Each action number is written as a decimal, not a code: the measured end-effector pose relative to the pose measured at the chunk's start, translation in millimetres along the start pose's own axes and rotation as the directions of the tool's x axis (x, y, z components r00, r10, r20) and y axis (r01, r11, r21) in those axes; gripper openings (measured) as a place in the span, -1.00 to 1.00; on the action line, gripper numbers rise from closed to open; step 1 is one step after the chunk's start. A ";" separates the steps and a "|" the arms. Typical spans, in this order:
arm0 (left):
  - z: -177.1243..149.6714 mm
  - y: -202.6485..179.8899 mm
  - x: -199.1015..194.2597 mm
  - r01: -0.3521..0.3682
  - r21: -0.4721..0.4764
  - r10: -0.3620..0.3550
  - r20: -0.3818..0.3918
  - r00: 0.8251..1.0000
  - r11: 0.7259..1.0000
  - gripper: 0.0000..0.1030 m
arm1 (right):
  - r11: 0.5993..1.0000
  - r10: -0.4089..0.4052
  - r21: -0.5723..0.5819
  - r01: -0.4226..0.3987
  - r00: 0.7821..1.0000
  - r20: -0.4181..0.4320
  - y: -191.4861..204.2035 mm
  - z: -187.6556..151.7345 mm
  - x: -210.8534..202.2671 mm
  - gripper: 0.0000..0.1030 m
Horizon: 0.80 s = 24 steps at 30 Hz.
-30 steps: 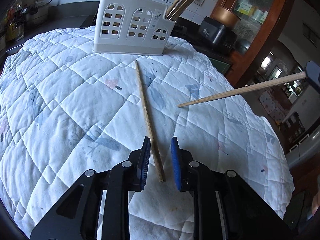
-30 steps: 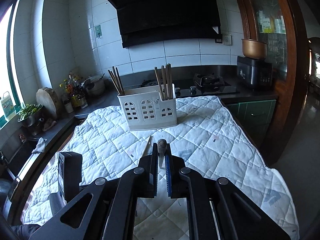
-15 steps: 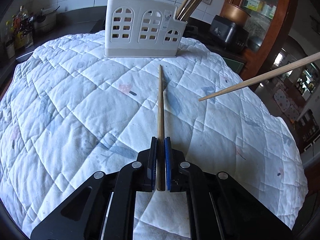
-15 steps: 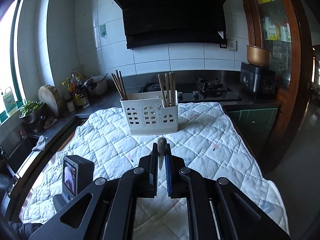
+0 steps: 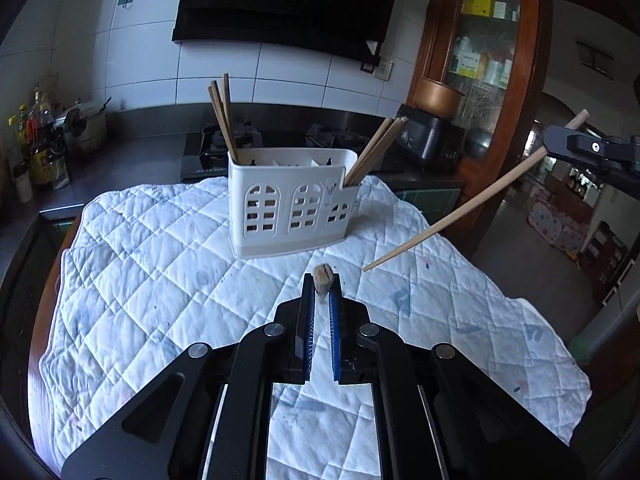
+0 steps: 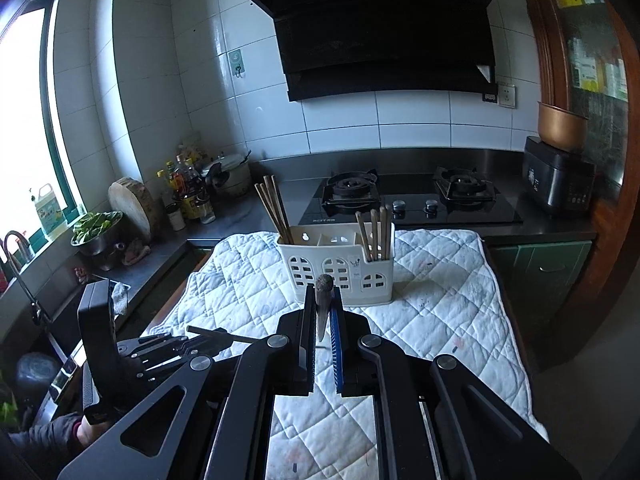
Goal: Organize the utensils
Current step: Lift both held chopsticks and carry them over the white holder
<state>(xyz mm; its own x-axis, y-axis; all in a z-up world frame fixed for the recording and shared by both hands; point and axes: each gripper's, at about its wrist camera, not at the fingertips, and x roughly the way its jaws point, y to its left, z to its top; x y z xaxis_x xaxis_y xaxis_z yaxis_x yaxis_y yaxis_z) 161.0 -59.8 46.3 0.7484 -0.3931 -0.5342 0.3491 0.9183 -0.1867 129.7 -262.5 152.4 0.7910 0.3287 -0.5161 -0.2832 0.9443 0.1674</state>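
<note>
Since the earlier frame the left gripper has lifted its chopstick off the quilted surface, fingers pinching it end-on. The right gripper likewise pinches a second chopstick. Beyond stands the white caddy holding chopsticks; behind it, the stove, tiled wall and black hood.

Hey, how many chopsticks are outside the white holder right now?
2. One chopstick sits end-on in the left gripper; the other chopstick is in the right gripper, slanting above the quilt. More could hide under the grippers.
</note>
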 end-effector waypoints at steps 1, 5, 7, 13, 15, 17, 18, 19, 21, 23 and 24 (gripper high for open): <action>6.6 1.2 0.4 0.008 0.005 -0.008 -0.001 1.000 1.000 -0.89 | 1.000 0.002 -0.012 -0.002 1.000 -0.006 1.4 9.2 1.4 -0.87; 33.7 6.1 1.6 0.014 0.034 -0.015 0.008 1.000 0.999 -0.90 | 0.999 -0.015 -0.050 0.014 1.000 -0.014 7.0 47.7 11.0 -0.87; 47.9 8.5 0.8 0.009 0.048 -0.010 0.023 1.000 0.999 -0.90 | 0.997 -0.031 -0.072 0.029 0.999 -0.016 10.2 63.7 17.3 -0.87; 99.0 10.2 -6.7 0.012 0.084 -0.018 0.078 0.997 0.996 -0.90 | 0.990 -0.103 -0.104 0.100 0.994 -0.026 9.4 103.5 48.4 -0.87; 118.4 8.3 -13.4 -0.006 0.112 -0.008 0.125 0.992 0.994 -0.90 | 0.988 -0.120 -0.098 0.117 0.992 -0.030 5.7 113.0 60.6 -0.87; 137.5 7.2 -19.7 -0.029 0.126 0.007 0.171 0.985 0.992 -0.90 | 0.986 -0.143 -0.095 0.140 0.989 -0.030 1.5 121.6 72.6 -0.87; 147.3 6.9 -22.5 -0.032 0.128 0.007 0.192 0.981 0.991 -0.90 | 0.984 -0.152 -0.095 0.149 0.988 -0.030 -0.7 124.9 78.5 -0.87; 156.2 7.1 -23.9 -0.042 0.129 0.013 0.213 0.977 0.991 -0.90 | 0.983 -0.162 -0.094 0.158 0.986 -0.036 -2.5 128.1 85.1 -0.87; 170.9 7.1 -22.9 -0.058 0.128 0.025 0.246 0.969 0.990 -0.90 | 0.977 -0.192 -0.103 0.186 0.980 -0.049 -5.4 133.6 99.5 -0.87; 182.8 7.3 -17.3 -0.082 0.124 0.045 0.272 0.961 0.989 -0.90 | 0.973 -0.212 -0.112 0.204 0.975 -0.069 -8.8 136.3 112.4 -0.87; 187.2 7.3 -13.8 -0.094 0.125 0.055 0.284 0.957 0.988 -0.90 | 0.970 -0.224 -0.117 0.214 0.971 -0.084 -10.7 137.0 119.4 -0.87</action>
<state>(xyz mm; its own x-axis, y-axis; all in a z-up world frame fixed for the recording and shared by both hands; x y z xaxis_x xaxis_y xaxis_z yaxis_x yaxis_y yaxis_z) 258.9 -56.4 206.7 0.8957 -0.3390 -0.2876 0.3450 0.9381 -0.0315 301.4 -231.5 204.0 0.7861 0.1060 -0.6089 -0.1686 0.9846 -0.0462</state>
